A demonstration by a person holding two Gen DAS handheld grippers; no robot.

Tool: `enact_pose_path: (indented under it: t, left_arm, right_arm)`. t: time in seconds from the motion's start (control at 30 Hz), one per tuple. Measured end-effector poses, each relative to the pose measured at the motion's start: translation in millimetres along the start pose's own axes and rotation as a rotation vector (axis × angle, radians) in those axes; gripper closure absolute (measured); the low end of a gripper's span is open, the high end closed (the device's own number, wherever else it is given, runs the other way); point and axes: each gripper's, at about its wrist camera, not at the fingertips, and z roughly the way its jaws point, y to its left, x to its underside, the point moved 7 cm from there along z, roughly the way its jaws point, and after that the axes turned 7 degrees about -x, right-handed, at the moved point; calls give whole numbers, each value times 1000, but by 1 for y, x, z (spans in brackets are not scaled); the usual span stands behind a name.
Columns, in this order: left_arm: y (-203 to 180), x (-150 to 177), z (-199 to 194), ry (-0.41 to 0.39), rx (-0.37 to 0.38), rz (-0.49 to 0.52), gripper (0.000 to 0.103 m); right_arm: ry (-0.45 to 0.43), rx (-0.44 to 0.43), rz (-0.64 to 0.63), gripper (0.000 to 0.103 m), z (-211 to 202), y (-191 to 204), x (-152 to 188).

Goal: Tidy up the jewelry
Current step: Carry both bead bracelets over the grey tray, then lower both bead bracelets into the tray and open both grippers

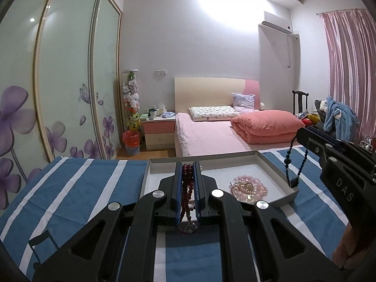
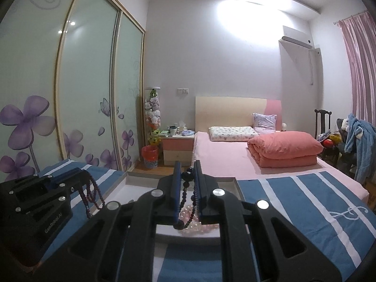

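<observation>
the left gripper (image 1: 188, 171) has its two black fingers with blue pads pinching a string of dark red round beads (image 1: 187, 183), which runs between the pads and hangs in loops below them, above the near part of a shallow grey cardboard tray with a white floor (image 1: 279, 164). the tray sits on a blue cloth with white stripes (image 1: 70, 188) that covers the bench. inside the tray, toward its right side, lies a coiled heap of pale pink and clear pearly beads (image 1: 248, 189), resting on the tray floor and apart from both held strings. the right gripper (image 2: 188, 171) has its fingers pinching a string of dark blue, nearly black beads (image 2: 186, 188); in the left wrist view that string dangles in a long loop from the fingertips over the tray's right edge, its lowest part level with the tray wall. in the right wrist view the dark string hangs in front of the pink heap, and the left gripper shows at the left with the red beads drooping from it over the cloth beside the tray. behind the bench stands a bed with a pink sheet (image 1: 206, 136) and a folded salmon quilt (image 1: 265, 127).
</observation>
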Motion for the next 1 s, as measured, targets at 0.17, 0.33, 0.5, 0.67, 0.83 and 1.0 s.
enact_pose_path:
  t: [0.17, 0.33, 0.5, 0.67, 0.83, 1.0]
  left_arm:
    - [-2, -1, 16, 14, 2, -5, 93]
    - [-5, 1, 32, 30, 12, -12, 93]
    - [-8, 2, 51, 53, 31, -17, 93]
    - [-8, 3, 69, 69, 24, -14, 93]
    - [-14, 9, 78, 93, 29, -8, 93]
    - [-12, 9, 79, 112, 39, -29, 88]
  right_arm:
    - [22, -4, 37, 92, 25, -9, 0]
    - [57, -4, 62, 92, 52, -16, 6]
    - [103, -9, 99, 92, 79, -24, 15]
    - [139, -11, 103, 92, 103, -23, 23]
    - [178, -28, 126, 91, 119, -23, 30]
    - [201, -38, 176, 73, 119, -28, 35]
